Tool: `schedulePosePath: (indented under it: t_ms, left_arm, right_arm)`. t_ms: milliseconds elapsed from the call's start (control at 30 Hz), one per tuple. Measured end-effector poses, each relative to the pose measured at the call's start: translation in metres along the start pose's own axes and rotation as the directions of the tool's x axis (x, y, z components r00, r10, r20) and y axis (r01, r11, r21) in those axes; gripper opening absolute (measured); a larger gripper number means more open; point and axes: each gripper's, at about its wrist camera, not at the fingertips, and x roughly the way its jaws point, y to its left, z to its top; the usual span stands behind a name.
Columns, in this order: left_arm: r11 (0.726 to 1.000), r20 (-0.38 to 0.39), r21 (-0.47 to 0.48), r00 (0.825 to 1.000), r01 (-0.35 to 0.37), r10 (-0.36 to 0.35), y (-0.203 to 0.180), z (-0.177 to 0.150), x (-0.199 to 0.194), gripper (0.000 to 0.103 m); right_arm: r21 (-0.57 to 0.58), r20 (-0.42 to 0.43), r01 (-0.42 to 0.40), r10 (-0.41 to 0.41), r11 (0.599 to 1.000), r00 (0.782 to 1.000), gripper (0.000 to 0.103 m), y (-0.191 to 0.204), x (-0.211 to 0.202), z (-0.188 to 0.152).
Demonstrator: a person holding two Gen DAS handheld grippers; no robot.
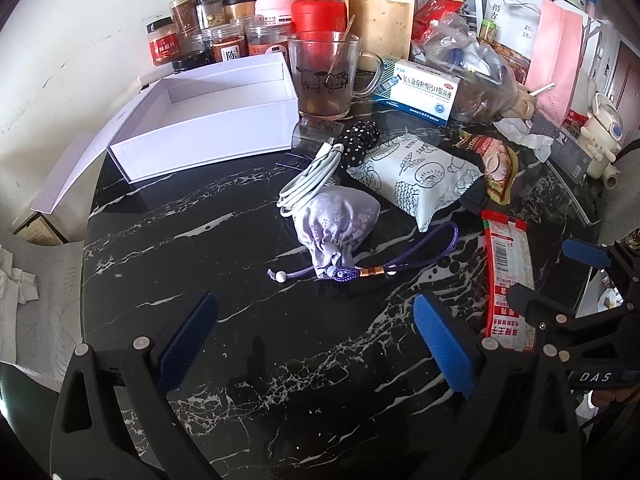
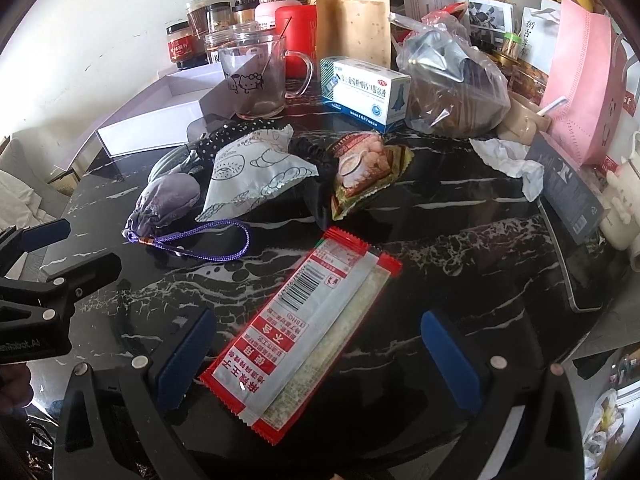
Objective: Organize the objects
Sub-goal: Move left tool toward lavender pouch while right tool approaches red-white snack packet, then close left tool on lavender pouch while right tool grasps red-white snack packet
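The left wrist view looks from low over the black marble table [image 1: 224, 288], forward along its own fingers toward the white box [image 1: 208, 120] and the far wall of jars, close to the bare tabletop. The right wrist view sits to its right, equally low and facing the same way, with the red-and-white packet [image 2: 304, 328] directly below its lens. Both views share the purple pouch [image 1: 336, 224] [image 2: 170, 198], the glass mug [image 1: 324, 76] [image 2: 256, 80] and the medicine box [image 1: 420, 94] [image 2: 366, 94], and each catches the other gripper at its edge
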Motion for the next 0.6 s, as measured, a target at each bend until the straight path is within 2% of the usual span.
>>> schedulePosePath:
  t_ms: [133, 600]
  left_arm:
    - [1.000, 0.026, 0.002, 0.999, 0.029, -0.029, 0.003, 0.000, 0.005, 0.099]
    - [0.998, 0.003, -0.020, 0.998, 0.061, -0.061, 0.011, 0.010, 0.035, 0.099]
  right_arm:
    - [0.015, -0.016, 0.001, 0.000, 1.000, 1.000, 0.102, 0.000, 0.008, -0.001]
    - [0.038, -0.061, 0.001, 0.002, 0.999, 0.998, 0.102, -0.008, 0.031, 0.003]
